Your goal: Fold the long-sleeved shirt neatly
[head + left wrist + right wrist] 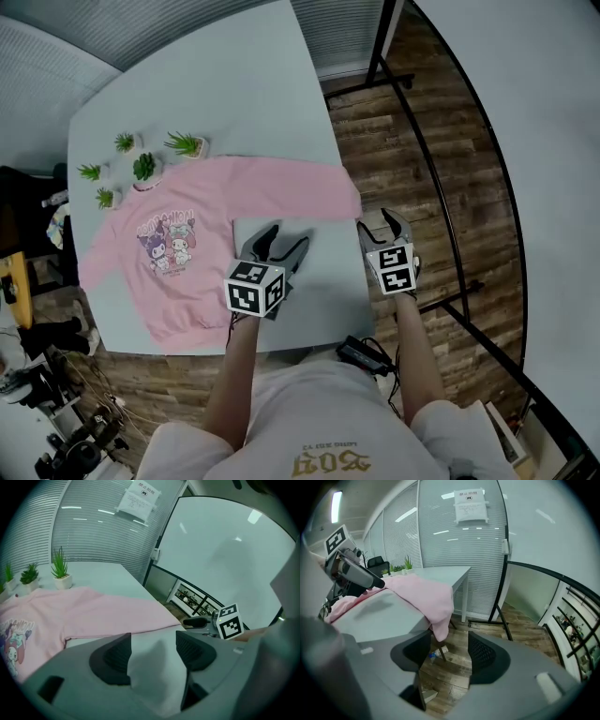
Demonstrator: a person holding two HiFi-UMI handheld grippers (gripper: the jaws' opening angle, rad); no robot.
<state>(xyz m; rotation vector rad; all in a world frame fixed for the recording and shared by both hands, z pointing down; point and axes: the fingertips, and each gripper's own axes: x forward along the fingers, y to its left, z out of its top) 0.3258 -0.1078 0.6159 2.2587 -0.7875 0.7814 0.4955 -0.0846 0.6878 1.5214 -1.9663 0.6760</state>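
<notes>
Pink long-sleeved shirt spread flat on the tabletop, one sleeve end draped over its edge. Left gripper and right gripper hover beside that sleeve, jaws wide and empty.

You have almost nothing legible here. The pink long-sleeved fabric sweatshirt carries a cartoon print on its chest, with an arch of lettering above and a small line beneath, and both are too small to read. A white paper notice fixed to the slatted glass wall bears a small mark and lines of print. In your right gripper view the same sheet is just as unreadable. The cubes on your left gripper and right gripper show black-and-white square marker patterns, not letters. On your pale T-shirt, gold print stands upside down to the camera. It looks like digits, but they cannot be told for sure.
</notes>
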